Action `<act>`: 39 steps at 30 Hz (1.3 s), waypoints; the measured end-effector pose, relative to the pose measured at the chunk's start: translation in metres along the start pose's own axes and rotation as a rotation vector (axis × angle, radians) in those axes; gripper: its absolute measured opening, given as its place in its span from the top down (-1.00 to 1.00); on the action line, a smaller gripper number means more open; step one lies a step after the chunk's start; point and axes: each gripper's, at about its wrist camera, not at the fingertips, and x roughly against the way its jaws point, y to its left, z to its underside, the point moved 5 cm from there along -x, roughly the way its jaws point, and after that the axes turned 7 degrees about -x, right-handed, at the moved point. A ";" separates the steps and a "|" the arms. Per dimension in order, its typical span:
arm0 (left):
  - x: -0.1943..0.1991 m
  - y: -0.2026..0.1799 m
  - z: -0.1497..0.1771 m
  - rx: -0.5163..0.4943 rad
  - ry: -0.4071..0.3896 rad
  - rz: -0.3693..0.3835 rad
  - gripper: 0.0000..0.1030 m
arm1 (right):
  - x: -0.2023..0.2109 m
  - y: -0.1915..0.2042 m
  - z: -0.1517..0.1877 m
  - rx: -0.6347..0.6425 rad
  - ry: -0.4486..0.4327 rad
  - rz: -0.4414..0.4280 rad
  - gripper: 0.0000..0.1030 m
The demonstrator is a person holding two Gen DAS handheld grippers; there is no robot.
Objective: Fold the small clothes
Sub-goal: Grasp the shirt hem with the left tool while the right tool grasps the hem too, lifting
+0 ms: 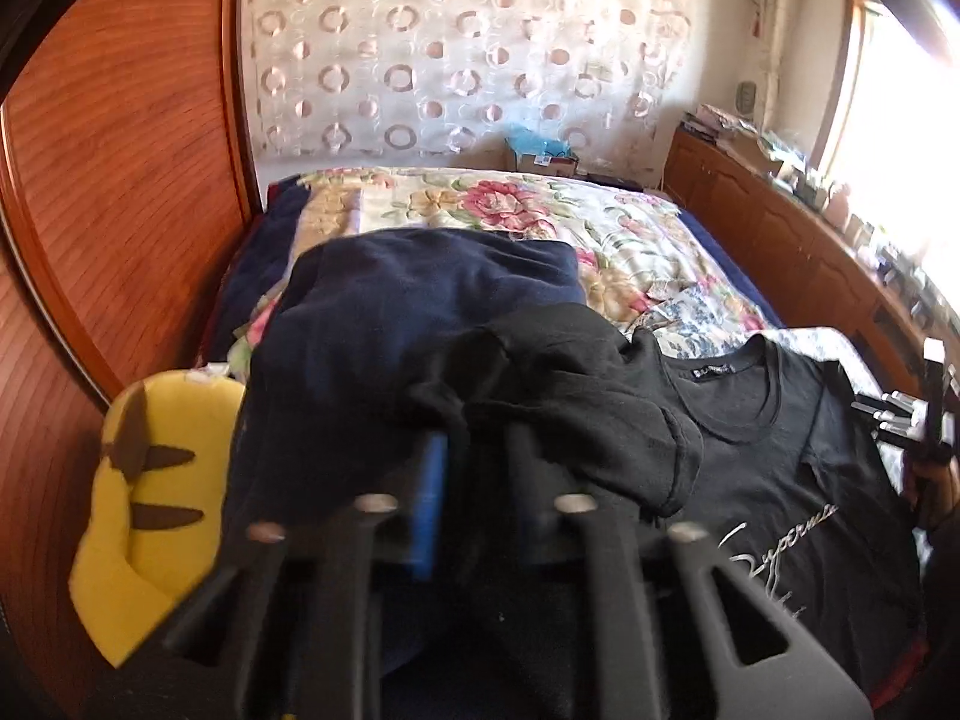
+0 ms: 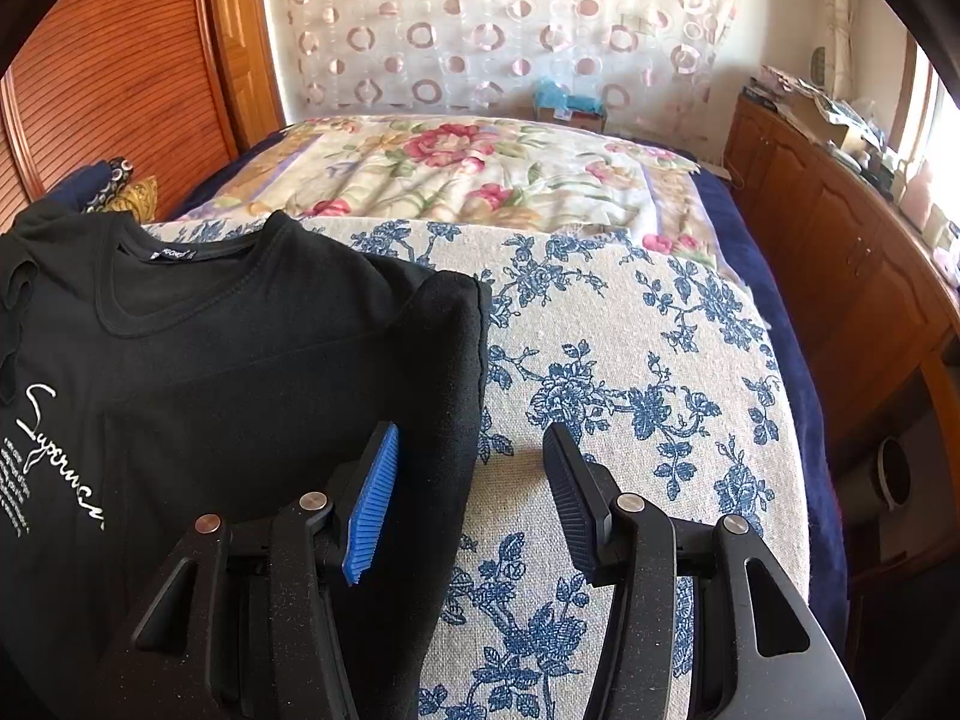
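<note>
Black cotton T-shirt (image 2: 198, 360) with white script lettering lies face up on the bed (image 2: 630, 360), collar pointing away from both tools, long axis running away toward the far curtain. Its right sleeve is already folded inward, leaving a straight edge between the right tool's (image 2: 471, 468) fingers. That tool stands half open, blue pad over the shirt, the other finger over the blue-flowered cover, gripping nothing. The left tool (image 1: 474, 450) is closed on a bunched fold of the shirt's left sleeve (image 1: 576, 402), lifted ahead of it. A navy garment (image 1: 384, 324) lies just beyond.
</note>
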 end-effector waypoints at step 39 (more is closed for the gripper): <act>0.102 -0.103 0.015 -0.147 -0.239 0.112 1.00 | 0.019 0.035 -0.030 0.057 -0.076 -0.111 0.96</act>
